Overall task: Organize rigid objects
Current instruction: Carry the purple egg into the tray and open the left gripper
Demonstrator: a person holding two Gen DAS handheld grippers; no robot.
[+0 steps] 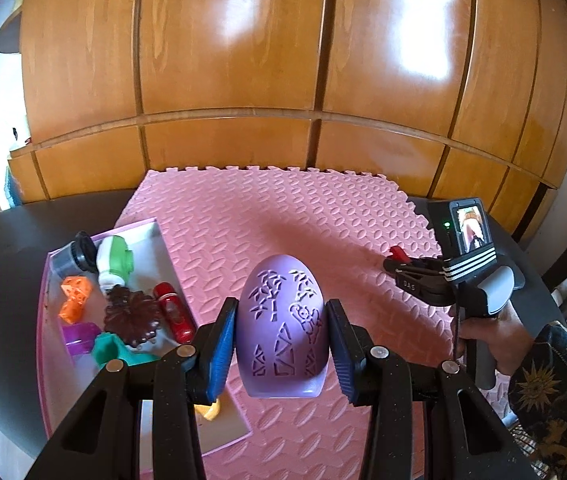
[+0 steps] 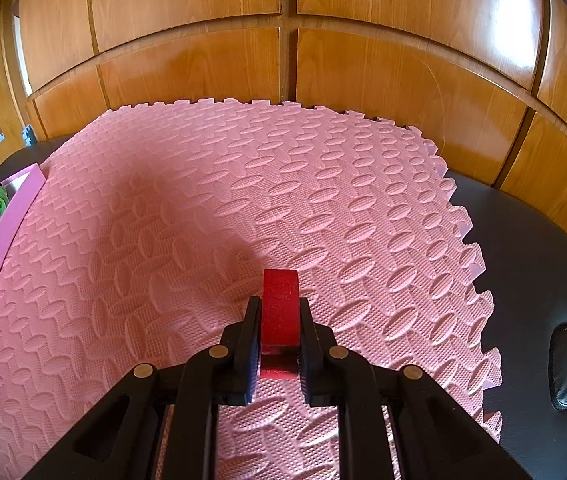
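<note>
My left gripper [image 1: 281,348] is shut on a purple egg-shaped piece [image 1: 283,320] with carved patterns, held above the pink foam mat [image 1: 323,220]. Left of it lies a pink box [image 1: 43,280] holding several small objects: an orange lattice piece [image 1: 75,296], a brown flower-shaped piece [image 1: 133,316], a red cylinder [image 1: 173,310], a green and white item [image 1: 113,262], a teal piece [image 1: 109,350]. My right gripper [image 2: 279,344] is shut on a red block [image 2: 280,316] over the mat [image 2: 243,200]. In the left wrist view the right gripper [image 1: 397,258] appears at the right with the block's red tip [image 1: 396,253] showing.
The mat lies on a black padded table [image 2: 531,248] in front of wooden cabinet doors [image 1: 243,60]. A person's hand and patterned sleeve [image 1: 543,380] hold the right gripper. The box's pink wall [image 2: 3,232] shows at the left of the right wrist view.
</note>
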